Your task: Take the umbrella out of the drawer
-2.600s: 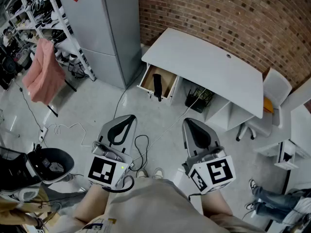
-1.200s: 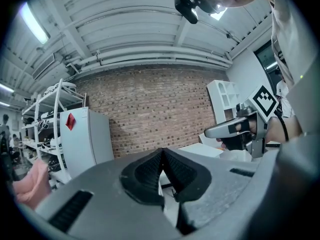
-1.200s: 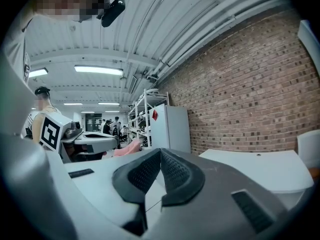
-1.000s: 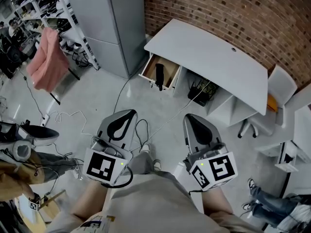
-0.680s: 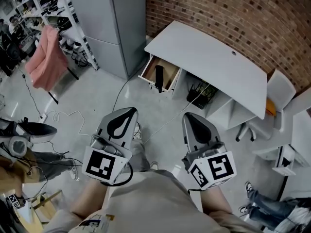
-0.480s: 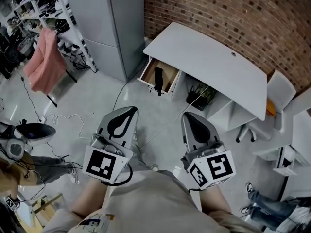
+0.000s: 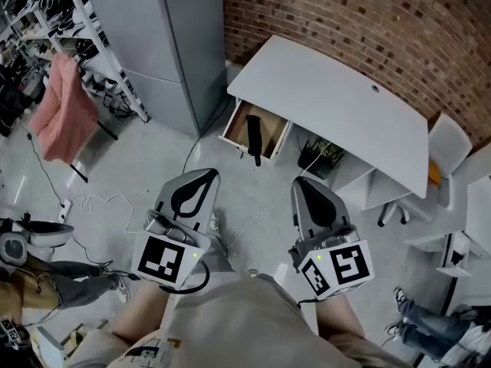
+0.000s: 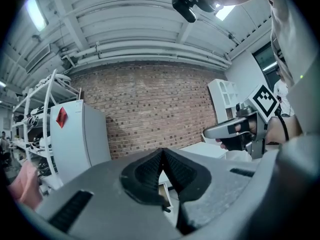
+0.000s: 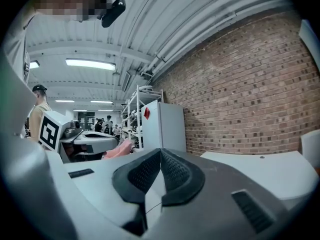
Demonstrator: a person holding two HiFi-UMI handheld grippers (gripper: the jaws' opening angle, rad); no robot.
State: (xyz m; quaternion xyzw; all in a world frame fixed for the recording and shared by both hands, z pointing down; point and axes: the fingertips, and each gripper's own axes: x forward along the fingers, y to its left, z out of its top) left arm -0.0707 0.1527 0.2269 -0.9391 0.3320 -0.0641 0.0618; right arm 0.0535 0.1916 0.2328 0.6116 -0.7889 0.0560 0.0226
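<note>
A black folded umbrella (image 7: pixel 254 137) lies in the open wooden drawer (image 7: pixel 238 129) under the left end of a white desk (image 7: pixel 337 107), its handle sticking out over the drawer's front edge. Both grippers are held level over the floor, well short of the drawer. My left gripper (image 7: pixel 201 176) is shut with nothing in it, as the left gripper view (image 8: pixel 161 154) confirms. To its right, my right gripper (image 7: pixel 304 184) is also shut and empty, its pads together in the right gripper view (image 9: pixel 160 156). Past the left jaws a bit of the drawer (image 8: pixel 164 195) shows.
A grey cabinet (image 7: pixel 165 37) stands left of the desk against the brick wall. White shelving (image 7: pixel 73 29) with a pink cloth (image 7: pixel 57 110) is at far left. Cables (image 7: pixel 92 204) trail over the floor. White chairs (image 7: pixel 449 140) stand at right. People's legs show at both lower corners.
Both grippers have moved forward with the person toward the desk. The drawer and umbrella sit lower in the head view and look nearer. A person at lower left has shifted.
</note>
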